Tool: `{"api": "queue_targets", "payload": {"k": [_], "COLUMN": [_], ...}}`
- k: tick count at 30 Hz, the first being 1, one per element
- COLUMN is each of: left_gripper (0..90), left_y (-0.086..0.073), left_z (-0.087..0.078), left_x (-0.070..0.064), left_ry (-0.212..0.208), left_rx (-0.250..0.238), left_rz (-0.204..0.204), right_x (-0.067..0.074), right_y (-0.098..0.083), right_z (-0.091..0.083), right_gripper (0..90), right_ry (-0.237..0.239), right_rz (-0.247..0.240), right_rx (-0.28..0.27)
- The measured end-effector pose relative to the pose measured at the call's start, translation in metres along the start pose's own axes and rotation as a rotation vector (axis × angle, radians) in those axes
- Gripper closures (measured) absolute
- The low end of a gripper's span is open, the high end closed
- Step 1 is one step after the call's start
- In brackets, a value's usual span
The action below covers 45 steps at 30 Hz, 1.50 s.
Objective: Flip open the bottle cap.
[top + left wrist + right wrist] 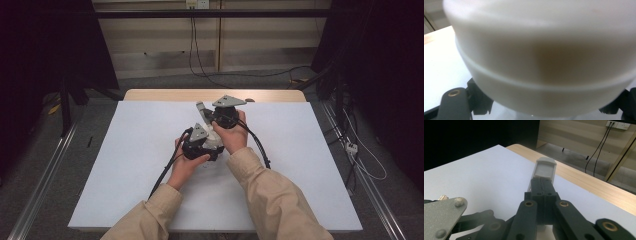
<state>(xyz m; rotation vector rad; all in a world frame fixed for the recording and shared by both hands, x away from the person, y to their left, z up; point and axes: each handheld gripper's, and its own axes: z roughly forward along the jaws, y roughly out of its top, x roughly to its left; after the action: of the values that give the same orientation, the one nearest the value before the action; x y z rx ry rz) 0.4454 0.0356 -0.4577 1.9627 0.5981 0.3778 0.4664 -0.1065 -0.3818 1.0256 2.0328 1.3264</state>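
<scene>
Don't slacken the left claw (206,150), clamped tight on the white tub (544,62) right between its jaws, and pull straight with the right claw (542,188) (jaws pressed together, pinching the grey tab (545,168) that pokes past its tips).

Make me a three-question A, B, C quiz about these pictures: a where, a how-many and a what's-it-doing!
1. Where is the white tub?
A. on the floor
B. between the left hand-held gripper's jaws
C. on a shelf
2. How many hand-held grippers does the person hold?
A. one
B. two
C. three
3. The right hand-held gripper is:
A. wide open
B. lying on the sheet
C. shut on a grey piece
Answers: 1 B, black jaws flank it; 2 B, one per hand; 3 C, jaws pressed on the piece.
</scene>
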Motion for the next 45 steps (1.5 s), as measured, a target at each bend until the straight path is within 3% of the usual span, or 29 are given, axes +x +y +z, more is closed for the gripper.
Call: {"api": "queue_targets", "payload": {"k": [20, 27, 31, 34, 37, 41, 45], "left_gripper": [18.8, 18.5, 13.8, 11.1, 7.4, 8.4, 7.6], "left_y": [0.0, 0.0, 0.003, 0.007, 0.008, 0.003, 0.0], "left_z": [0.0, 0.0, -0.005, -0.013, -0.02, -0.029, -0.039], "left_x": [0.0, 0.001, 0.003, 0.003, 0.003, -0.001, 0.002], "left_ry": [-0.001, -0.001, -0.018, -0.014, -0.034, -0.008, -0.004], "left_rx": [0.001, -0.005, -0.01, -0.011, 0.003, 0.001, -0.004], "left_rz": [0.004, -0.02, -0.046, -0.032, -0.057, -0.032, -0.058], "right_x": [0.002, 0.0, 0.0, -0.001, -0.003, -0.002, -0.003], "right_y": [0.002, -0.002, -0.003, -0.003, -0.004, -0.009, -0.017], "right_z": [0.0, -0.003, -0.011, -0.02, -0.03, -0.046, -0.061], "right_gripper": [90.0, 90.0, 81.3, 77.2, 66.1, 49.1, 35.9], "right_ry": [-0.013, 0.004, 0.008, 0.018, 0.033, 0.054, 0.068], "right_rz": [-0.002, 0.014, 0.002, 0.0, 0.005, 0.005, 0.022], "right_rx": [0.031, 0.015, 0.008, -0.009, -0.017, -0.025, -0.031]}}
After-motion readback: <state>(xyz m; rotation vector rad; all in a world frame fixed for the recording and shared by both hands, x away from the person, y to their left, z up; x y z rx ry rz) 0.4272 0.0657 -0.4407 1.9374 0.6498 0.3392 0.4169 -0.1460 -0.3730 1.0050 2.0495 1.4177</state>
